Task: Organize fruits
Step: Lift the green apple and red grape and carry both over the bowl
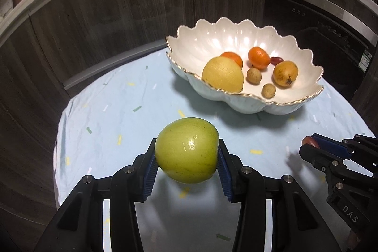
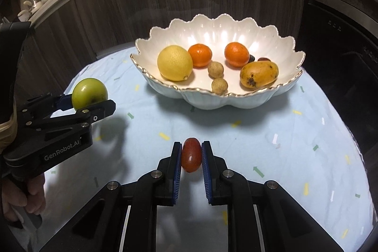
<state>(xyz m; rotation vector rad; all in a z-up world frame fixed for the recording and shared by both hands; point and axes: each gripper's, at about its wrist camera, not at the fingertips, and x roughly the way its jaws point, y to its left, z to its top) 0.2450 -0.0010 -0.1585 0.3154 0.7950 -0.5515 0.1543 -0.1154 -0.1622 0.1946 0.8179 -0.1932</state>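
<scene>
Two fruits are in hand above the round tabletop with its pale blue patterned cloth. The left gripper has its fingers spread wide around a smooth green apple, pads pressing both flanks. The right gripper is nearly closed on a small oblong red-brown fruit, perhaps a jujube. Both sit over the near half of the tabletop, short of the white scalloped ceramic bowl with a gilt rim, which stands toward the far edge.

The step in hand looks like carrying both into the bowl. Done well, each gripper clears the raised rim before lowering, and releases low over bare bowl floor. The apple probably suits the near left, beside the yellow citrus; the small fruit suits the gap near the two tan longans.

Behind the spotted yellow mango and an orange mandarin, one or two dark fruits are half hidden and hard to identify.
</scene>
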